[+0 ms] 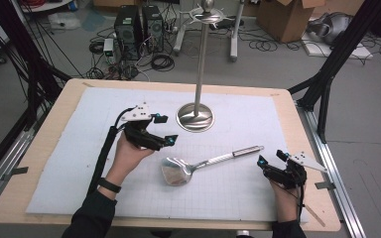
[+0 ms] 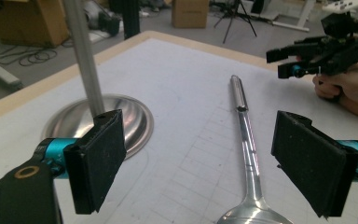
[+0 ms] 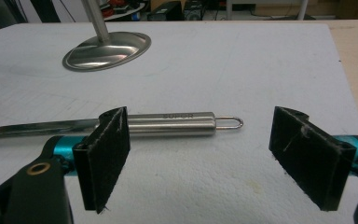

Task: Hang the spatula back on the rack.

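Right hand-held gripper (image 3: pixel 198 158), jaws wide apart at lower frame; steel ladle handle (image 3: pixel 168 124) lying crosswise just beyond; round stand base (image 3: pixel 107 50) upper left; white mat (image 3: pixel 242 65) on table.

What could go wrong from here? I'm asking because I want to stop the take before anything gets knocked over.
1. The spatula lies flat on the white mat; its round polished handle may roll or slip when the open right gripper closes on it.
2. The tall stand rises just behind; a lifted spatula could strike its pole.
3. The left gripper, also open, faces the right one along the spatula, so they may collide.
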{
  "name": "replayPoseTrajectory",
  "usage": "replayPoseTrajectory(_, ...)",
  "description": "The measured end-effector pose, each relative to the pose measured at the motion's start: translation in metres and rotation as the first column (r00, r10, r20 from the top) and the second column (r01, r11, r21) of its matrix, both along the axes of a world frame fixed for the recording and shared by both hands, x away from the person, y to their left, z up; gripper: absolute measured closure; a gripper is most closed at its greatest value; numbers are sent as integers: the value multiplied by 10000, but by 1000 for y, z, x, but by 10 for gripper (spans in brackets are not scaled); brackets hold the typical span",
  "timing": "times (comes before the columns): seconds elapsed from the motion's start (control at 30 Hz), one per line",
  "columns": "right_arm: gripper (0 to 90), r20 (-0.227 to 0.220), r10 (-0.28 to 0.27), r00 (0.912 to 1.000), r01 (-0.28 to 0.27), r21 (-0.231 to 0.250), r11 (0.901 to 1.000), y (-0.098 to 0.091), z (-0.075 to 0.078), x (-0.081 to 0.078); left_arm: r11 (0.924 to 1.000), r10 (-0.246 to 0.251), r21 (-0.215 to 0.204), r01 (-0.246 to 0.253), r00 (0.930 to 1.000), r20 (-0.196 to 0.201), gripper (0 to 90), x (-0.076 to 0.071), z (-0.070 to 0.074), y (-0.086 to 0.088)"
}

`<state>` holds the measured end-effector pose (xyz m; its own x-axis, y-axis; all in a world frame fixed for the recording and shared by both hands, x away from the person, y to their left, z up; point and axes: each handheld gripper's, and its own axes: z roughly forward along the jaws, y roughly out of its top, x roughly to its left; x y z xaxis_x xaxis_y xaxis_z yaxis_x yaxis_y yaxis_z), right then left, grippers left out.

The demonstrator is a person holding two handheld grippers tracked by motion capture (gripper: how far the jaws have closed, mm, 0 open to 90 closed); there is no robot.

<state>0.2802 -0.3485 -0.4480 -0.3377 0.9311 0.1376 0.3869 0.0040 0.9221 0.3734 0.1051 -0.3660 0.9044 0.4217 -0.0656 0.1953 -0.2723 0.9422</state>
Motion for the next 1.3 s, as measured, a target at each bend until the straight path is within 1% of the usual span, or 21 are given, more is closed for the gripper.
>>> replayPoseTrajectory(0.03,196,7,3,10000,-3,-12,10000,0,0,0,9999,-100,35,100,10000,3,180,1,-1,-4)
replayPoseTrajectory(0.1,196,11,9,10000,-9,-4,10000,0,0,0,9996,-208,188,211,9997,-156,180,2,-4,-14)
replayPoseTrajectory(0.13,196,1,16,10000,-16,1,10000,0,0,0,9990,-309,328,315,9994,-186,181,3,-6,-18)
replayPoseTrajectory(0.2,196,-10,9,10000,-9,8,10000,0,0,0,9970,-464,599,484,9983,-345,182,4,-9,-27)
replayPoseTrajectory(0.33,197,-16,7,10000,-7,-4,10000,0,0,0,9930,-733,895,777,9960,-512,185,6,-12,-45)
replayPoseTrajectory(0.4,197,-33,8,10000,-8,1,10000,0,0,0,9901,-866,1056,925,9945,-591,187,7,-14,-53)
replayPoseTrajectory(0.5,197,-24,5,10000,-5,-15,10000,0,0,0,9831,-1196,1311,1276,9905,-677,212,7,-17,-65)
replayPoseTrajectory(0.53,197,-26,1,10000,-1,-18,10000,0,0,0,9810,-1241,1401,1344,9890,-799,219,7,-18,-70)
replayPoseTrajectory(0.63,197,-14,6,10000,-6,-17,10000,0,0,0,9688,-1439,1894,1598,9850,-951,226,8,-22,-83)
replayPoseTrajectory(0.87,198,-42,3,10000,-3,3,10000,0,0,0,9420,-1831,2599,2122,9742,-1319,248,5,-30,-109)
replayPoseTrajectory(1.0,198,-31,7,10000,-7,-14,10000,0,0,0,9207,-1795,3245,2167,9736,-1409,252,3,-35,-122)
replayPoseTrajectory(1.07,198,-39,-9,10000,9,7,10000,0,0,0,9034,-1809,3661,2234,9724,-1472,263,2,-38,-128)
replayPoseTrajectory(1.13,198,-42,-1,10000,1,-31,10000,0,0,1,8926,-1843,3870,2315,9705,-1555,275,1,-42,-134)
replayPoseTrajectory(1.17,198,-55,0,10000,0,-20,10000,0,0,1,8887,-1843,3937,2350,9693,-1626,287,0,-44,-136)
replayPoseTrajectory(1.2,198,-55,-4,10000,4,-27,10000,0,0,1,8807,-1814,4104,2365,9688,-1689,302,0,-46,-138)
replayPoseTrajectory(1.3,199,-65,-1,10000,0,-24,10000,1,0,1,8608,-1663,4556,2269,9714,-1697,325,-1,-50,-143)
